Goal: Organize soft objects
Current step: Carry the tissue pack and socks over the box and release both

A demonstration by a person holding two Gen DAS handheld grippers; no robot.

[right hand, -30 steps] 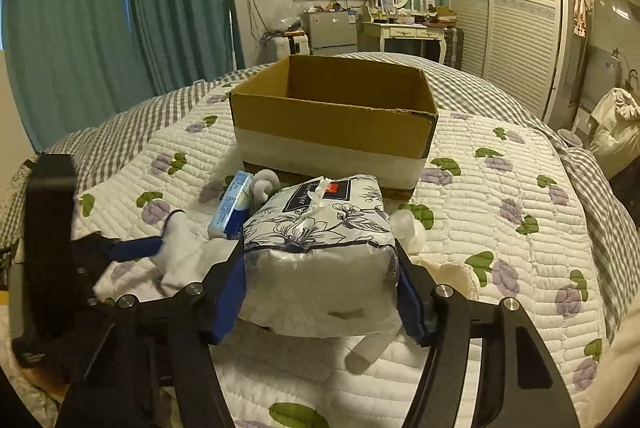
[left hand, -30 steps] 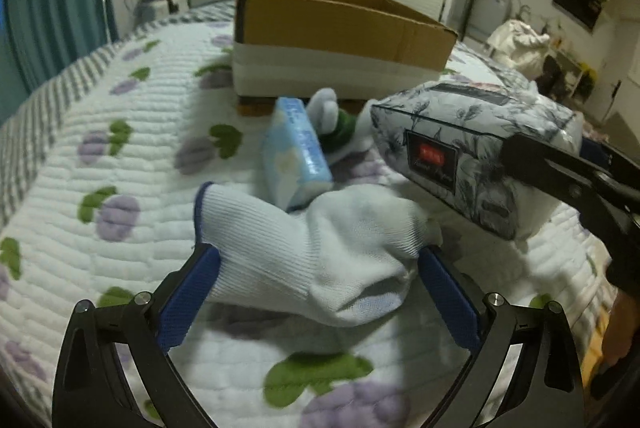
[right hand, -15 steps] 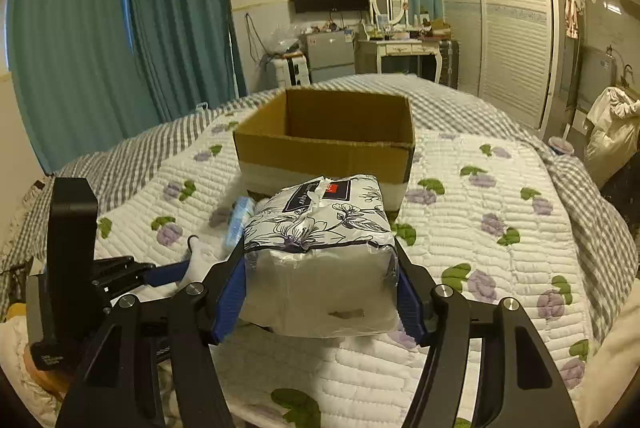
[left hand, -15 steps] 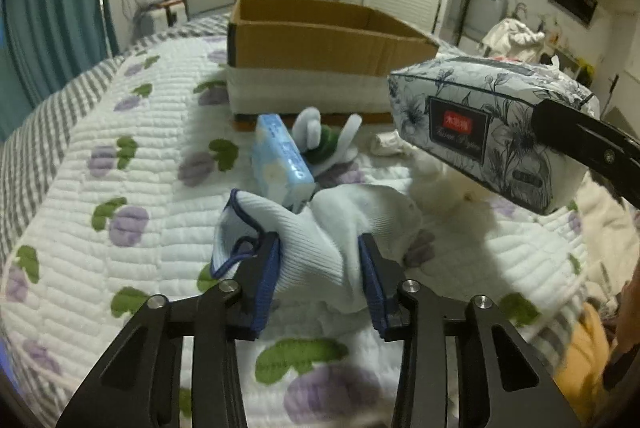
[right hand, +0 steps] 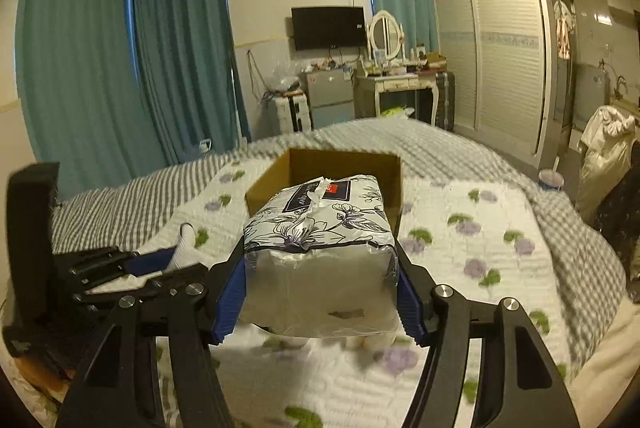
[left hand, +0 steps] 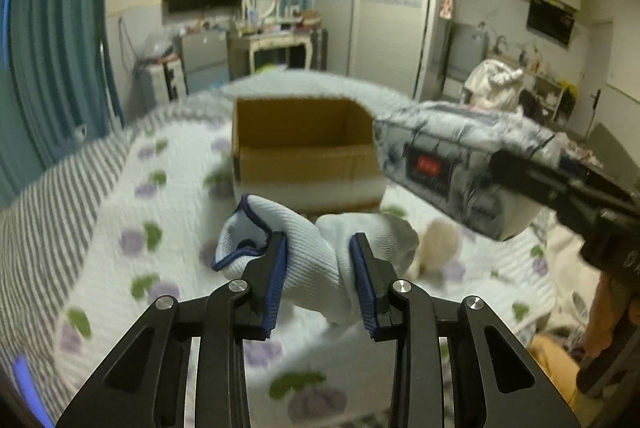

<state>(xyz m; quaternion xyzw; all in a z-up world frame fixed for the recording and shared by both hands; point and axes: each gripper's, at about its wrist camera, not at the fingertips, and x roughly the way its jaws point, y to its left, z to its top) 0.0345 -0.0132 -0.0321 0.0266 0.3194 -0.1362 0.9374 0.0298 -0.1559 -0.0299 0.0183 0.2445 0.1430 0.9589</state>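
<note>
- A bedroom: a quilted bedspread (right hand: 500, 240) with purple and green blotches covers the bed, with teal curtains and a wardrobe far behind.
- Nearest, the left gripper (left hand: 318, 282) has just been closing, and its blue pads now pinch the middle of a white sock (left hand: 308, 248) with a dark-trimmed cuff, carried clear of the quilt.
- To its right, the right gripper (right hand: 320, 288) is clamped at a middling width on a floral tissue pack (right hand: 320, 228), pressing both its sides (the wrap looks slightly crumpled).
- Farther on, an open cardboard box (left hand: 296, 156) sits on the bed, directly ahead of both tools; I cannot tell whether anything lies in it.
- Step in hand, as I judge it: both items are lifted and on their way to the box.
- Next, each load must clear the near box rim before release.
- The pack overlaps the box's right corner in the left view, so the two tools may crowd each other; open quilt lies on either side.
</note>
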